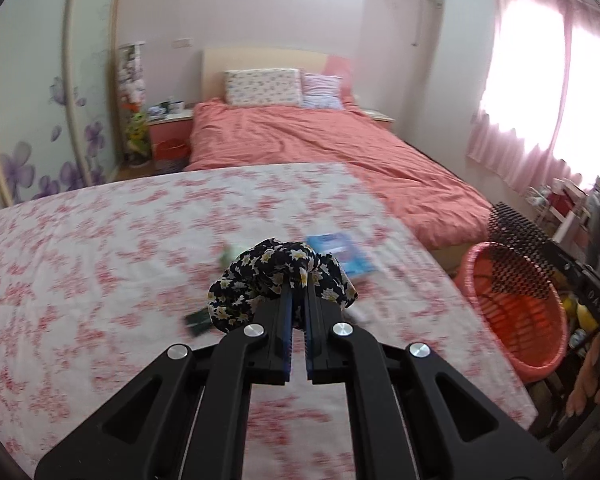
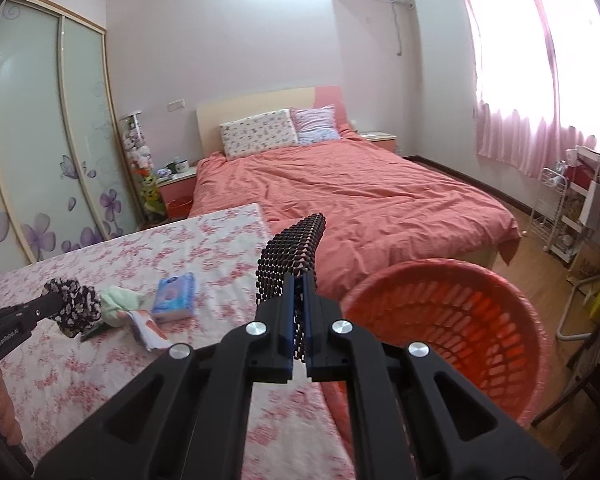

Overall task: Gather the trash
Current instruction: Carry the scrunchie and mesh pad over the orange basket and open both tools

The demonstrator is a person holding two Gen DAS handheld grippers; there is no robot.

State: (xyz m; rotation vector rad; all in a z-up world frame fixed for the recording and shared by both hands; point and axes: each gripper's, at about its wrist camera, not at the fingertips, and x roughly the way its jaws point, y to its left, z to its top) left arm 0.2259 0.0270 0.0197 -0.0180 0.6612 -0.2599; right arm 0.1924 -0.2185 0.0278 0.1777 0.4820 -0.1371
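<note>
My left gripper (image 1: 298, 280) is shut on a black scrunchie with a yellow and white flower print (image 1: 268, 280), held above the floral tablecloth (image 1: 100, 260). From the right wrist view, the left gripper (image 2: 62, 300) and scrunchie (image 2: 74, 306) show at the left. My right gripper (image 2: 300, 280) is shut on a black beaded mat (image 2: 294, 252), which sticks up past the fingers. An orange-pink plastic basket (image 2: 460, 320) stands just right of it, beside the table. The mat (image 1: 516, 256) hangs over the basket (image 1: 520, 320) in the left wrist view.
On the tablecloth lie a blue tissue pack (image 2: 174, 296), a pale green cloth (image 2: 116, 304), a red-and-white paper (image 2: 148, 328) and a small dark item (image 1: 198, 322). Behind is a bed with a coral cover (image 2: 360, 200). A white rack (image 2: 560, 216) stands at the right wall.
</note>
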